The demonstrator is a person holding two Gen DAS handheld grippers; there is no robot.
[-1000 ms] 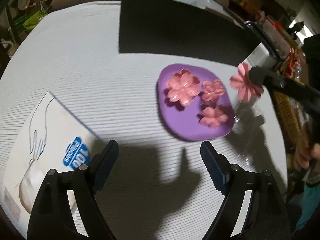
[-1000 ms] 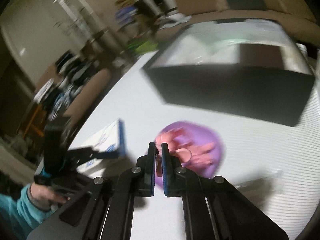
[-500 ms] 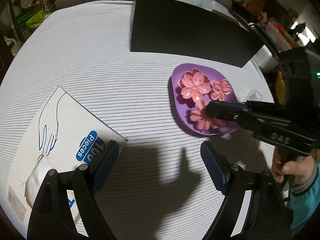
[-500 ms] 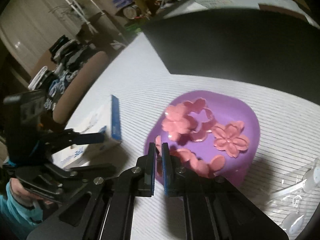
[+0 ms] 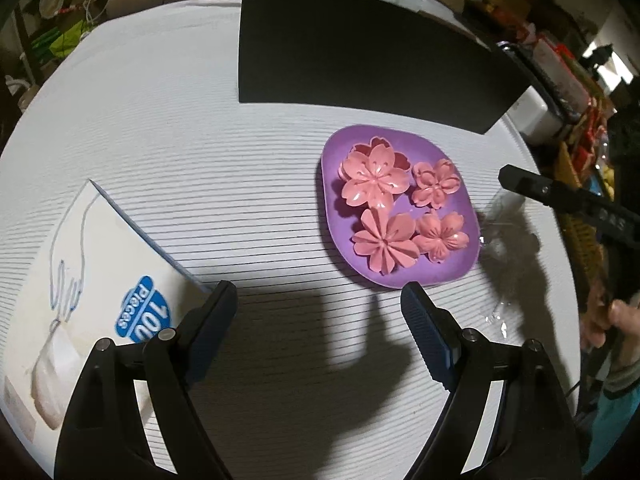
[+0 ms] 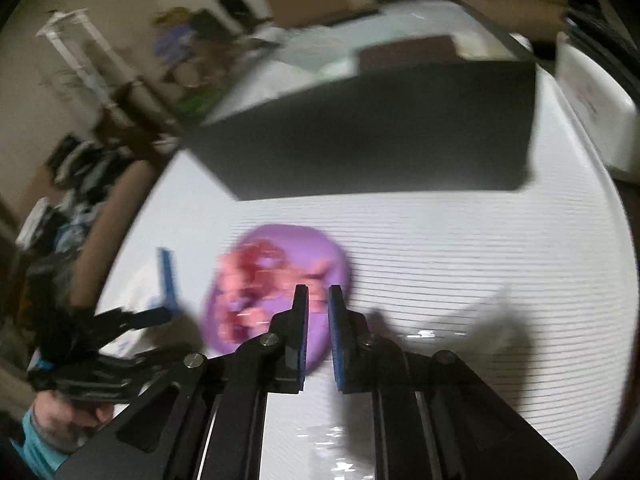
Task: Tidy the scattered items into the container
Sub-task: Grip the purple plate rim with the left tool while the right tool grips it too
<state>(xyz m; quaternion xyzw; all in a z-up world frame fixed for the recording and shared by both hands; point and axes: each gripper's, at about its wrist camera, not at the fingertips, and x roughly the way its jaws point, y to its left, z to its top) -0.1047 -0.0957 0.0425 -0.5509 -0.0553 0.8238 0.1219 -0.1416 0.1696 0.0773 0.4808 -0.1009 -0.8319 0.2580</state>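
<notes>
The left gripper (image 5: 316, 312) hangs over the striped white tablecloth (image 5: 200, 152) with its jaws spread wide and nothing between them; the purple dish (image 5: 332, 208) lies just beyond its right finger, and a white box of gloves (image 5: 80, 280) lies on the near left side of the dish, partly under the left finger. The right gripper (image 6: 318, 312) is above the near edge of the dish in its own blurred view; its jaws stand a narrow gap apart and are opening, with nothing between them. In the left wrist view its black fingers (image 5: 532, 188) reach in from the right, past the dish's right rim and clear of it, and the hand (image 5: 612, 320) that carries it shows at the frame's edge. Crumpled clear plastic (image 5: 500, 224) lies on the cloth just right of the dish. Four pink flower pieces (image 5: 384, 244) lie in the dish: a large one at the far left, a smaller one at the far right, a ribbed one at the near left and one at the near right. A second ago the dish held three flowers and the right gripper carried the ribbed one in the air to the right of the dish; now it lies in the dish. Behind the dish stands one black box (image 5: 360, 52), and cluttered shelves lie beyond.
</notes>
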